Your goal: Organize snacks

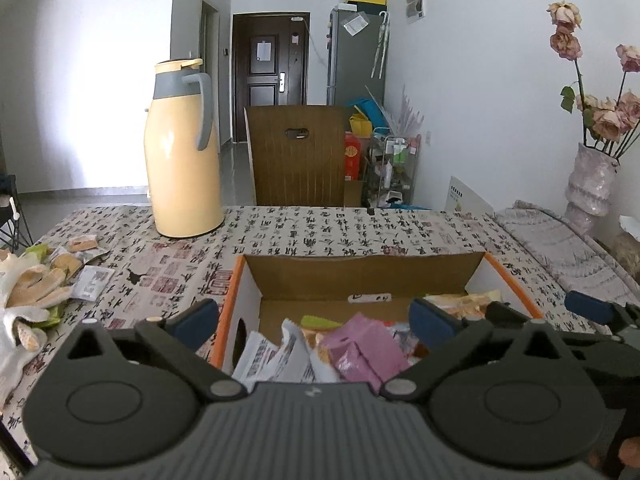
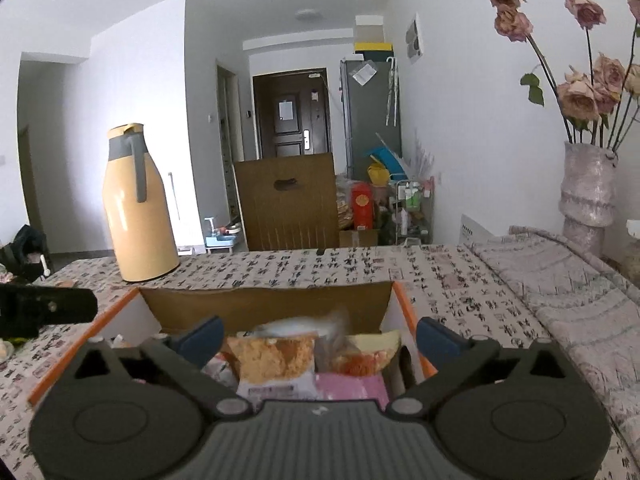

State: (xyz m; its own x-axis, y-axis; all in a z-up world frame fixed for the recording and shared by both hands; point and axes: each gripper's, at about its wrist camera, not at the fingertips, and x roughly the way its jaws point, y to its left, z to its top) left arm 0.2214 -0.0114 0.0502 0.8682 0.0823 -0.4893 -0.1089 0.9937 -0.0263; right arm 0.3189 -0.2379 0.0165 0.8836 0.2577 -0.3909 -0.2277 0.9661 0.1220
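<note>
The snack packets [image 1: 344,350] lie heaped in the open cardboard box [image 1: 360,272] on the worktop [image 1: 320,228], with more loose packets [image 1: 86,256] left of it by a work glove [image 1: 28,292]. They look light, soft and crinkly: thin plastic film, slick to pinch, contents likely crushable. A sealed edge or corner seems the best hold. The left gripper [image 1: 314,316] has its fingers spread wide over the box, nothing between them. The right gripper [image 2: 318,334] is likewise spread and empty above an orange-crumbed packet [image 2: 276,360]; one blurred packet behind it I cannot identify. A glossy yellow thermos jug [image 1: 184,148] stands beyond.
</note>
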